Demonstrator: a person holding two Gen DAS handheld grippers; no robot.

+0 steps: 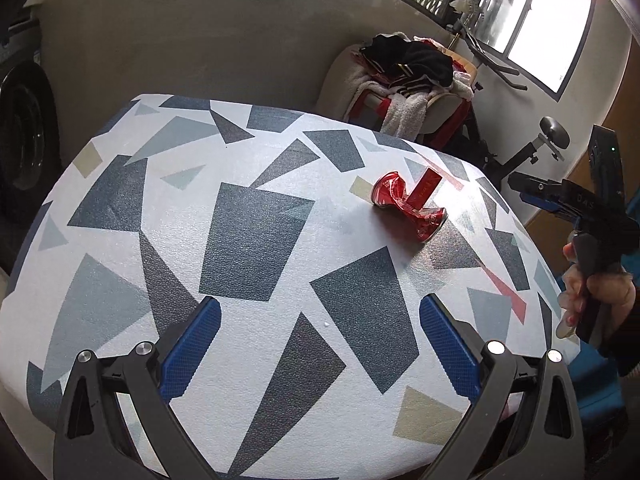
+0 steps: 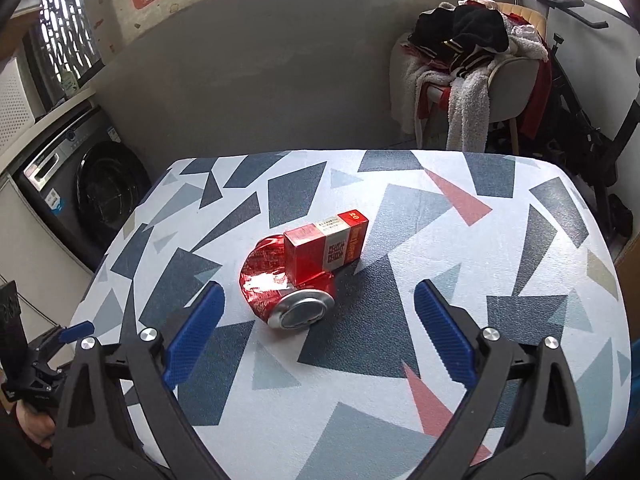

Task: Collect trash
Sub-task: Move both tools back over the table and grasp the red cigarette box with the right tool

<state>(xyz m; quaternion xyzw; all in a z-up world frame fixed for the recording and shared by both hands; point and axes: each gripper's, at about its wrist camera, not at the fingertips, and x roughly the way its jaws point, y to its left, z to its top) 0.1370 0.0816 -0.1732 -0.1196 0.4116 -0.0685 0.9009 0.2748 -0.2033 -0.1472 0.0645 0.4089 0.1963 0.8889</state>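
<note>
Patterned tabletop, white with grey, blue and pink shards, is filling the near field of both wrist views.

Item 1, right gripper: jaws are standing wide apart, holding nothing, blue pads hovering over the table and facing the trash.

Item 2, left gripper: jaws are likewise spread and empty, hanging over bare cloth, well apart from the trash.

Item 3, can: crushed, red, lying on its side near the table's middle, silver end pointing toward the right gripper. It is sitting just ahead of that gripper, slightly left of its centre line, nearer the left pad. From the left view the can is lying far ahead and to the right.

Item 4, box: small, red and white, standing just behind the can and touching or leaning on it; exact contact is hard to tell.

Item 5, background: washer at left, chair heaped with clothes beyond the far edge.

Risk note: the can is crumpled and glossy, so pads closing on an uneven fold are likely to squeeze it out sideways. Reaching in off-centre is likely to nudge the can into the box, tipping the box or pushing both toward the far edge.
</note>
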